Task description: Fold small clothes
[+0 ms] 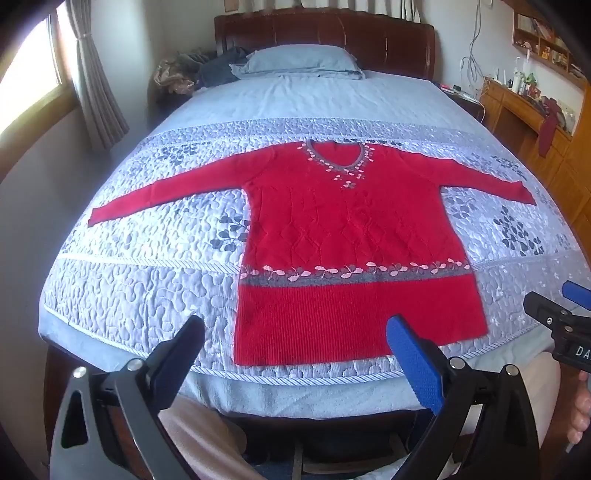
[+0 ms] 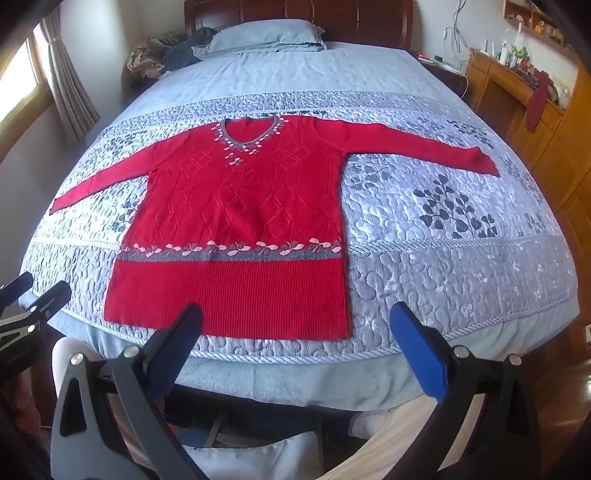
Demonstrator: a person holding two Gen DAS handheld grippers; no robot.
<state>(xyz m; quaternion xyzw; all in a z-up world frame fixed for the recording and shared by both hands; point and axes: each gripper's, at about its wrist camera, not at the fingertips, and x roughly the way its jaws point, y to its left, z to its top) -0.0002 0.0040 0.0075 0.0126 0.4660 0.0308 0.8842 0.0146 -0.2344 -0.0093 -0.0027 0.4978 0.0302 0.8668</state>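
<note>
A red knit sweater [image 1: 332, 229] lies flat and face up on the quilted bed, both sleeves spread out, its hem toward me. It has a grey V-neck and a grey band with pink flowers. It also shows in the right wrist view [image 2: 240, 221]. My left gripper [image 1: 295, 336] is open and empty, held above the near bed edge by the hem. My right gripper [image 2: 295, 325] is open and empty, near the hem's right corner. The right gripper also shows at the right edge of the left wrist view [image 1: 554, 299].
The bed has a light blue quilt [image 1: 147, 288], a pillow [image 1: 299, 61] and a dark wooden headboard [image 1: 325, 33]. Bundled clothes [image 1: 184, 72] lie at the back left. A wooden desk with clutter [image 1: 524, 99] stands to the right. A window with curtains [image 1: 92, 74] is on the left.
</note>
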